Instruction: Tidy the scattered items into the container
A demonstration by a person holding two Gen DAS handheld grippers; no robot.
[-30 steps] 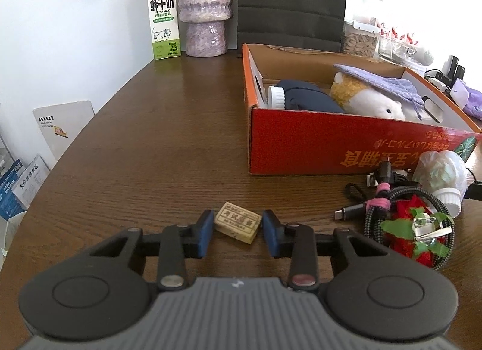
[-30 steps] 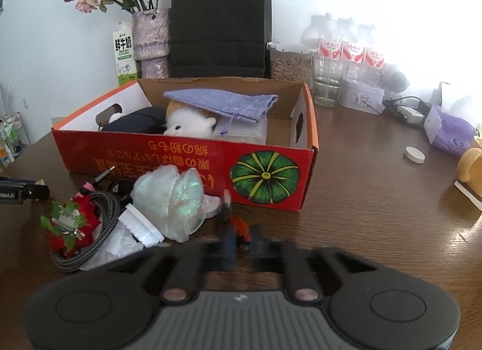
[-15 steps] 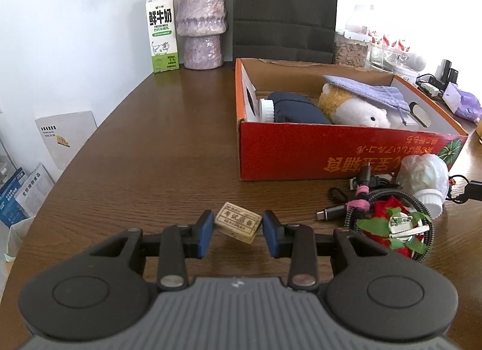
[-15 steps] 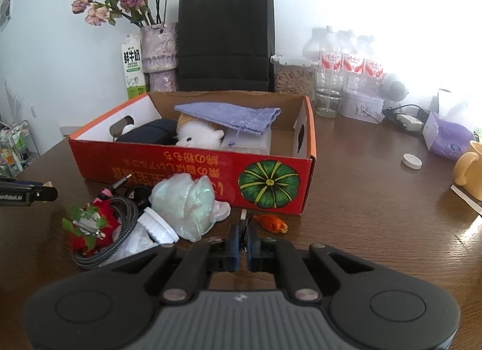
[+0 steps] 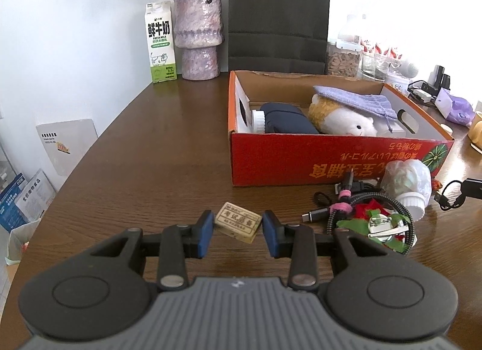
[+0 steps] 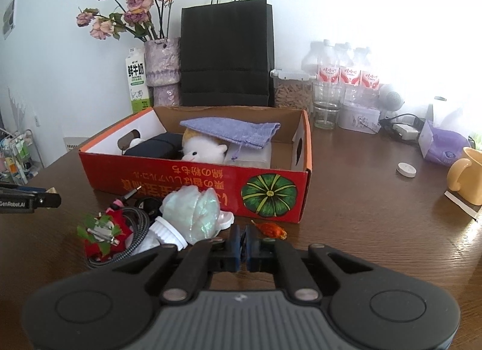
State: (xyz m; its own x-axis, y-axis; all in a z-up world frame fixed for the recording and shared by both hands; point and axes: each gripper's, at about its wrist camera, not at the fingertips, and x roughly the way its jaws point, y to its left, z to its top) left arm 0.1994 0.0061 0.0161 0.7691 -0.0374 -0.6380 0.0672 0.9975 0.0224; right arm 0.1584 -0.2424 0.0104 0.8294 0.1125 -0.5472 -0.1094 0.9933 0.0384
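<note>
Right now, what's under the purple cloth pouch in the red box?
The purple cloth pouch drapes over a white and yellow plush toy and a pale container. The box floor beneath them is hidden.

Your two wrist views look forward and down, close over the table (image 5: pixel 168 151); both share the red box (image 5: pixel 301 160) (image 6: pixel 192 178).

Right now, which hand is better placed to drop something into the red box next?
Left. The left gripper holds the small tan block between its jaws, the red box just ahead. The right gripper has its jaws shut on nothing visible; the orange candy lies on the table beside it.
</note>
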